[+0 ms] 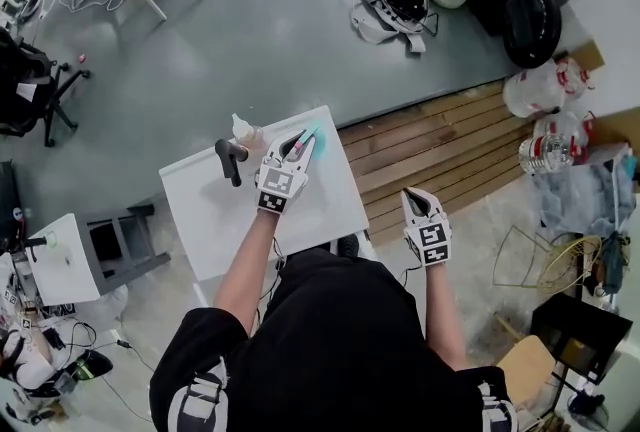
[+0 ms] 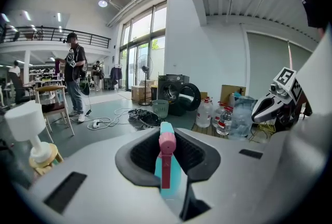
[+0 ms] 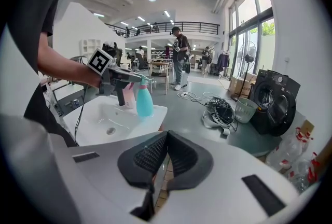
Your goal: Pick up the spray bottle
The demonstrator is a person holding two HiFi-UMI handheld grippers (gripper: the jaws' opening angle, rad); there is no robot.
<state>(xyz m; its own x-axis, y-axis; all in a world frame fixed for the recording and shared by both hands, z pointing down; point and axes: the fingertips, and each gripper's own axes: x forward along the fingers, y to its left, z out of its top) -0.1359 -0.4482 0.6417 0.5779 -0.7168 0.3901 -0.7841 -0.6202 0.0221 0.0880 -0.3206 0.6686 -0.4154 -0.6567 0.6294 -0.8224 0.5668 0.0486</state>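
My left gripper (image 1: pixel 302 142) has its jaws clamped on the spray bottle (image 2: pixel 168 176), the ribbed black pads pressing the narrow upper body from both sides just under the head; I take it that spot was picked because the waist is slim enough to fit and the head above acts as a stop against slipping. The bottle stands upright in the grip, pink trigger head towards my camera; its body is smooth, glossy teal plastic, a rounded cone widening towards the base. It sits at the far right corner of the tabletop (image 1: pixel 300 220); I cannot tell whether its base has left the surface.

My right gripper (image 3: pixel 167 140) has its jaws together on nothing; it hangs off the right edge of the tabletop, over the floor, presumably parked clear of the lift.

The tabletop is plain, flat and matt white. A pump bottle (image 2: pixel 39 153) with a blocky white head and a pale body stands at the far edge, just beside the grip; I judge it the one thing the bottle could knock on its way up.
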